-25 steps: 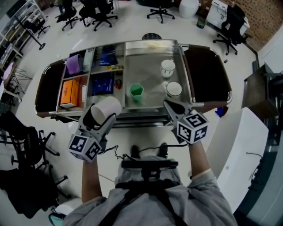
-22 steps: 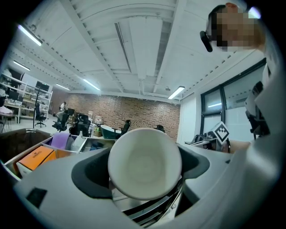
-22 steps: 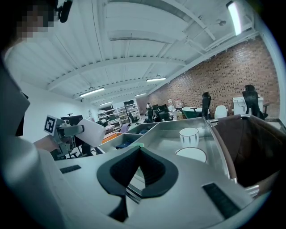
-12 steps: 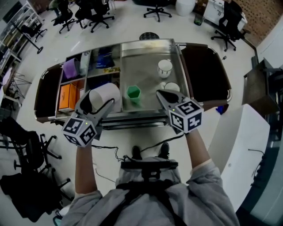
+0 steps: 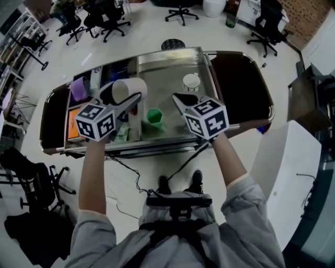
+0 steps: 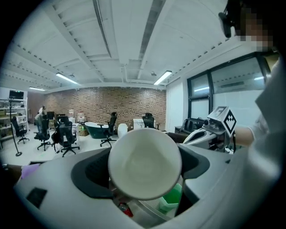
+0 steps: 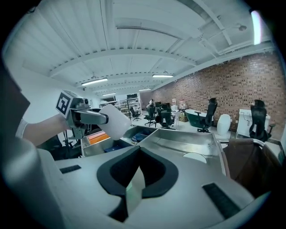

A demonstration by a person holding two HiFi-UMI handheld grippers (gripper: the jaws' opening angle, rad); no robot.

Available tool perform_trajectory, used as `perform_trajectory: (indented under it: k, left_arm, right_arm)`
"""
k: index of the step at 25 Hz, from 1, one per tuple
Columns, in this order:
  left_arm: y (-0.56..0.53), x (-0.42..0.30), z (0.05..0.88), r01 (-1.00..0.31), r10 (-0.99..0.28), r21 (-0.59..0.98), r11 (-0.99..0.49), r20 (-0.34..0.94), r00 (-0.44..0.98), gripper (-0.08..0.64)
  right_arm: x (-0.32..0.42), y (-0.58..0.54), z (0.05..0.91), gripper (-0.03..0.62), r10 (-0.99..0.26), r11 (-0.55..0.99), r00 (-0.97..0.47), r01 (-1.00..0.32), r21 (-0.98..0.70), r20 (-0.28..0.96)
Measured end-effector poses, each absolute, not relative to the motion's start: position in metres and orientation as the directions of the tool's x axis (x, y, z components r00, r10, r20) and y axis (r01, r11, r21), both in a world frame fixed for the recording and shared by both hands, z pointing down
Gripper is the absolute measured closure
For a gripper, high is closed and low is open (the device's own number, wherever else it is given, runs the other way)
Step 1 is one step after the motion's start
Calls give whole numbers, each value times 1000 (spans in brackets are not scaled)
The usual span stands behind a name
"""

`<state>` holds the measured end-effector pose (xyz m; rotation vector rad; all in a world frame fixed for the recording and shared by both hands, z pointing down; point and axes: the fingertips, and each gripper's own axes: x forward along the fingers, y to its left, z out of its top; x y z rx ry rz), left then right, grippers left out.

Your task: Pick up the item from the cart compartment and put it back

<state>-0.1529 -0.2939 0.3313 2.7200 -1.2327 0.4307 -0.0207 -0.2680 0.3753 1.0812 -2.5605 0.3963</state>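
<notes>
Left gripper [image 5: 121, 95] is clamped on the white cup [image 6: 145, 163] with its jaws spread wide around the cup's sides; the cup lies on its side with its open mouth toward that gripper's camera. It is held in the air above the cart [image 5: 172, 51], over the line where the left-hand compartments meet the steel tray [image 5: 167, 73]. Right gripper [image 5: 180, 98] has its jaws drawn together with only a thin slit between them, and nothing is gripped. It hangs over the tray, beside the left gripper and apart from it. Below and between the two grippers a green cup [image 5: 154, 116] stands upright on the tray; a second white cup [image 5: 191, 81] stands farther back, just beyond the right gripper's tip. The left compartments hold a purple item [image 5: 78, 89] and an orange box [image 5: 71, 123], the latter partly covered by the left gripper's marker cube. Compared with one second ago, both grippers have moved from the cart's near edge out over its top, the cup travelling with the left one, and the right gripper now covers the nearer white cup that was visible then. The cart stands on a pale floor [image 5: 157, 31] in an office with wheeled chairs [image 5: 180, 9] and a brick wall [image 6: 111, 100].
</notes>
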Motion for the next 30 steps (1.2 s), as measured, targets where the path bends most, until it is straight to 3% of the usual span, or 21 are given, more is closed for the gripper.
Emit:
perform_trajectory:
  k: [17, 30]
  left_arm:
    - [-428, -84, 403, -528, -458, -125, -840, 684, 567, 126]
    - [-466, -62, 464, -408, -299, -110, -906, 849, 435, 126]
  right_arm:
    - [-50, -344, 402, 583, -576, 678, -627, -725, -121, 525]
    - [-56, -356, 407, 583, -561, 683, -628, -719, -126, 539]
